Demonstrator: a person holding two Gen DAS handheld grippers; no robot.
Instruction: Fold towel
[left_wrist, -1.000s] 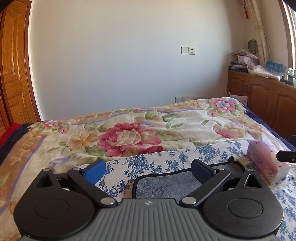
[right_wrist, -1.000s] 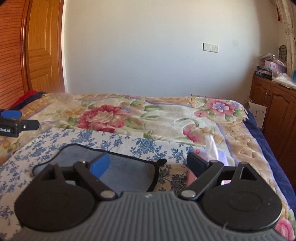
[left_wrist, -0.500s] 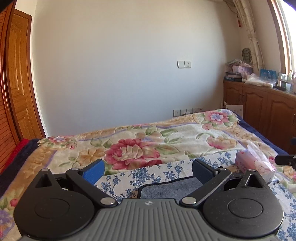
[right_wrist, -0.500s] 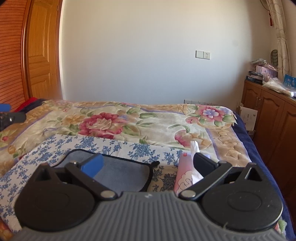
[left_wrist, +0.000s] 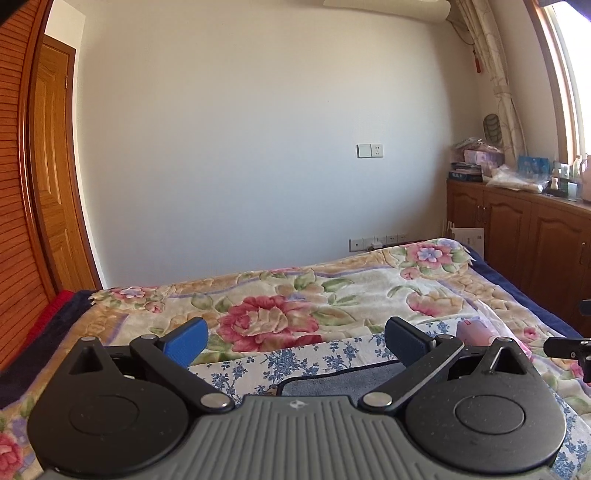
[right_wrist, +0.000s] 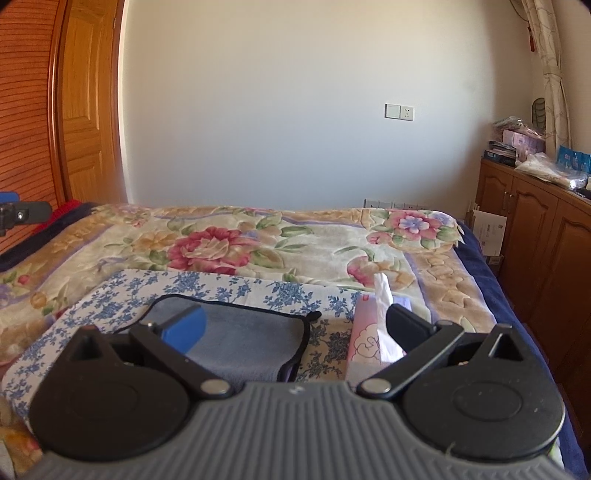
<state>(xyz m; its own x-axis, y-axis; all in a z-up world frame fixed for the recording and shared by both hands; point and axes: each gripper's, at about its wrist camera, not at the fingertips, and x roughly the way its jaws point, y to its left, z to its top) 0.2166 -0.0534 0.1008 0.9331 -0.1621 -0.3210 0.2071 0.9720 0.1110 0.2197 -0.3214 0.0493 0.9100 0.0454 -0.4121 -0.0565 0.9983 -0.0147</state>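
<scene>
Left gripper (left_wrist: 295, 341): jaws spread wide, nothing between them — it hangs in the air above the near part of the bed, one blue pad (left_wrist: 186, 341) on the left finger catching the light, the other pad in shadow.

Right gripper (right_wrist: 295, 325): same story, fingers well apart and holding nothing, raised above the bed and looking down its length toward the far wall.

Towel (right_wrist: 240, 343): grey-blue with a dark edging, lying flat on the blue-flowered cloth; from the right wrist view a dark loop sticks out at its far right corner. In the left wrist view only a strip of it (left_wrist: 340, 380) shows, just past the gripper body.

Blue-flowered cloth (right_wrist: 122, 291): white with blue sprigs, spread over the near part of the bed, under the towel and reaching out on its left and far sides.

Tissue pack (right_wrist: 364, 332): pink, a white tissue standing up from its top, just beside the towel on the right — apart from it, with cloth showing between.

Bed cover (right_wrist: 229, 243): cream with big red and pink flowers, running to the far wall.

Cabinet (right_wrist: 535, 236): brown wood along the right side, boxes and bags piled on its top.

Door (right_wrist: 81, 110): wooden, far left.

Other gripper in sight: the left one's tip (right_wrist: 22, 212) pokes in at the left edge of the right wrist view.
</scene>
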